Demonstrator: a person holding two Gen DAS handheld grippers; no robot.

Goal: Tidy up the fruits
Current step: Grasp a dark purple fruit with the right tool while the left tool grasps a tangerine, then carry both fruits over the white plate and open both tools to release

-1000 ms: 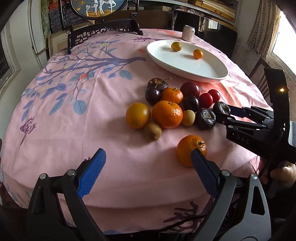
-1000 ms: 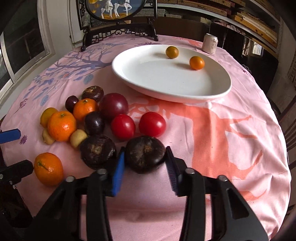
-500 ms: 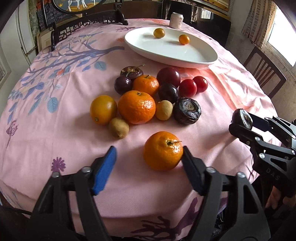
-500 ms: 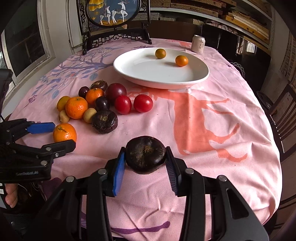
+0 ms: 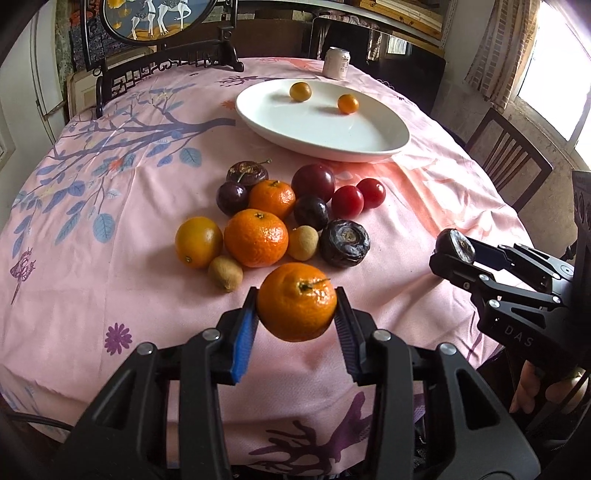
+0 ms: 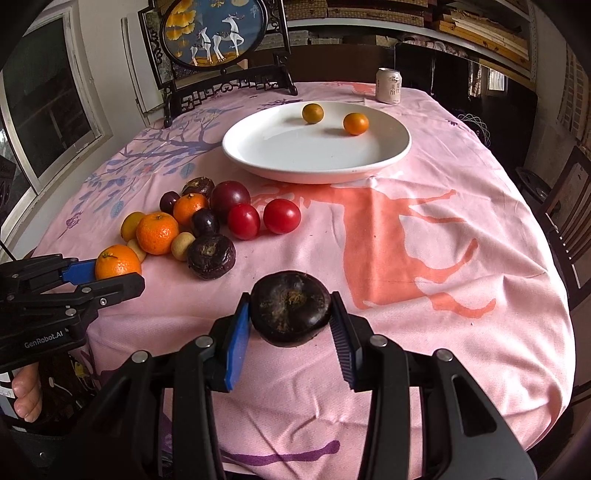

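My left gripper (image 5: 295, 314) is shut on an orange tangerine (image 5: 296, 301) and holds it above the pink tablecloth near the front edge. My right gripper (image 6: 290, 325) is shut on a dark wrinkled fruit (image 6: 290, 307), also held above the cloth. A pile of fruits (image 5: 273, 218) lies mid-table: tangerines, dark plums, red tomatoes, small brown fruits and another dark wrinkled fruit (image 6: 210, 256). A white oval plate (image 6: 258, 147) stands behind the pile and holds two small oranges (image 6: 355, 123). The right gripper shows in the left wrist view (image 5: 452, 247), the left one in the right wrist view (image 6: 107, 271).
A drinks can (image 6: 388, 85) stands at the far edge behind the plate. A framed picture on a dark stand (image 6: 214, 33) is at the back left. Wooden chairs (image 5: 509, 162) stand to the right of the round table.
My left gripper closed on the near tangerine and lifted it off the cloth. My right gripper lifted the dark fruit from the pile and drew it back toward the front edge.
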